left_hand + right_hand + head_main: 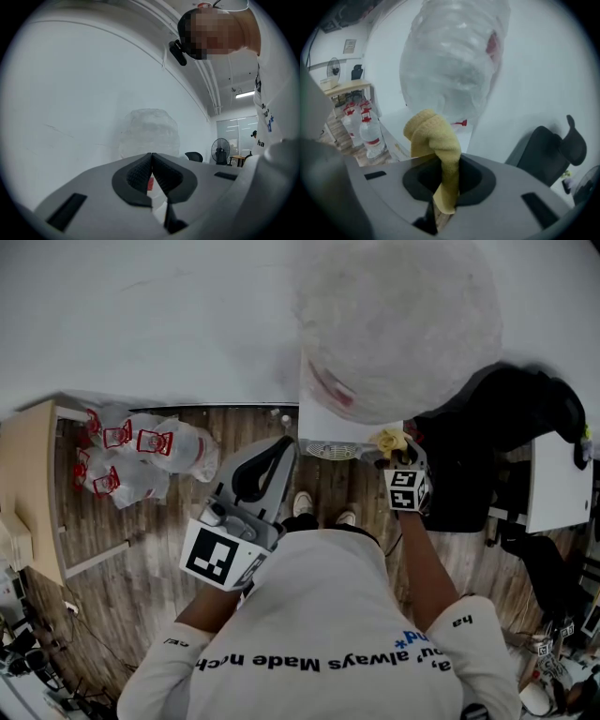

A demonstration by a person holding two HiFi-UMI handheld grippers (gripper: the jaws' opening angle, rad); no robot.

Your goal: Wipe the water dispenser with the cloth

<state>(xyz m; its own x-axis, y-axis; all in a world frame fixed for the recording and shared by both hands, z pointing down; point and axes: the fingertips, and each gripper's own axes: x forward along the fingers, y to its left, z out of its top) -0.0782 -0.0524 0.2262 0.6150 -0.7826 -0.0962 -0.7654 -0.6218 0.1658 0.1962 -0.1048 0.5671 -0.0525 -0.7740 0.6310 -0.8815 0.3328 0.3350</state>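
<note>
White wall backs the water dispenser [321,424], its upturned bottle [398,324] wrapped in plastic. Just beside its top, the yellow cloth [435,140] is pinched in the right gripper's [443,180] jaws. The left gripper [151,174], jaws pressed together on nothing, hovers alongside above the wooden floor [169,549].

Several large water bottles [131,460] with red caps and labels, wrapped in clear plastic, stand together on the wood-plank floor [150,568], just beside a light wooden desk [33,474]. A black office chair [548,150] sits near the white wall [187,315], next to a white table [555,486]. Farther off, a pedestal fan [220,151] stands under a ceiling strip light [244,94].
</note>
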